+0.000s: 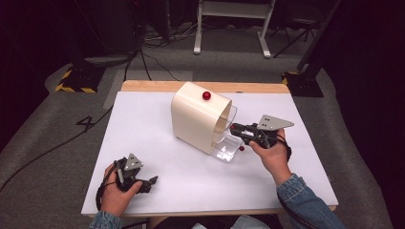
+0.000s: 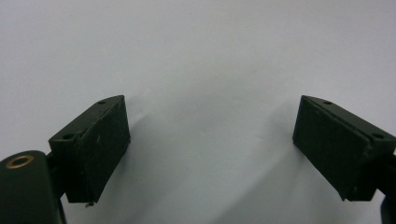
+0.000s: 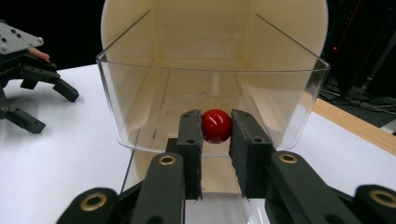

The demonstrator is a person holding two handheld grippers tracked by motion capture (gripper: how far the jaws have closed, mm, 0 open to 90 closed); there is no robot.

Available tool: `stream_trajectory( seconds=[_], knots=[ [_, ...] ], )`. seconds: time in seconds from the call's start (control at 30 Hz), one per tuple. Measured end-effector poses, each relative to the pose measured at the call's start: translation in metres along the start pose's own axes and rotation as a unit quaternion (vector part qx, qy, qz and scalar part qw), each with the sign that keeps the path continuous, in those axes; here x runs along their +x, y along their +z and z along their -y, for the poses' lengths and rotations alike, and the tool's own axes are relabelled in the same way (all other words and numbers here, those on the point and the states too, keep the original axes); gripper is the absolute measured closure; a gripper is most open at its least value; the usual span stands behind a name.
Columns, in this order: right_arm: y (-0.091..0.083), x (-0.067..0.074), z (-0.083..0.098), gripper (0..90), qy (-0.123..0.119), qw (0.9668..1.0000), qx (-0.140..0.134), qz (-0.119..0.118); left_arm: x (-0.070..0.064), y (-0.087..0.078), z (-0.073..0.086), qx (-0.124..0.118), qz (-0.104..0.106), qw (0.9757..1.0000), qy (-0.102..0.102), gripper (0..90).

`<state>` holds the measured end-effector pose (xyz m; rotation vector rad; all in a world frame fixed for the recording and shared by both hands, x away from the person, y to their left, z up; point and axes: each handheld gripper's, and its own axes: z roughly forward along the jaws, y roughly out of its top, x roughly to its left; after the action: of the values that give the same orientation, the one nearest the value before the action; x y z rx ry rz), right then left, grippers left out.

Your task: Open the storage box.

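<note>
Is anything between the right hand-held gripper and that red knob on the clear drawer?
No. The right hand-held gripper is shut on the red knob of the clear drawer, pads touching both sides.

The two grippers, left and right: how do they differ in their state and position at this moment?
The left gripper has its jaws wide apart with nothing between them; the right gripper is shut on a red knob.

The left gripper rests low over the bare white table, near its front edge; the right gripper reaches to the clear drawer of the cream box.

Both have black jaws and a grey plate on top, and each is held in one hand.
</note>
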<state>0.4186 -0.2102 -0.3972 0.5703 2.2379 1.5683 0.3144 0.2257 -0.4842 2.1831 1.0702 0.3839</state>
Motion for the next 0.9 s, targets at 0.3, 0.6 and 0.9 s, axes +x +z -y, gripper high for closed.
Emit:
stream_trajectory(
  seconds=[0.3, 0.6, 0.9],
  knots=[
    [-0.022, 0.0, 0.004, 74.7, 0.005, 1.0, -0.005, 0.006, 0.0, 0.0, 0.0, 0.001, 0.001, 1.0, 0.0, 11.1],
    [-0.041, 0.001, 0.007, 74.7, 0.008, 0.9999, -0.009, 0.012, 0.0, 0.0, 0.0, 0.001, 0.001, 1.0, 0.0, 11.1],
    [-0.051, 0.001, 0.015, 74.7, 0.011, 0.9998, -0.008, 0.014, 0.0, 0.0, 0.0, 0.001, 0.001, 1.0, 0.0, 11.1]
  ],
)
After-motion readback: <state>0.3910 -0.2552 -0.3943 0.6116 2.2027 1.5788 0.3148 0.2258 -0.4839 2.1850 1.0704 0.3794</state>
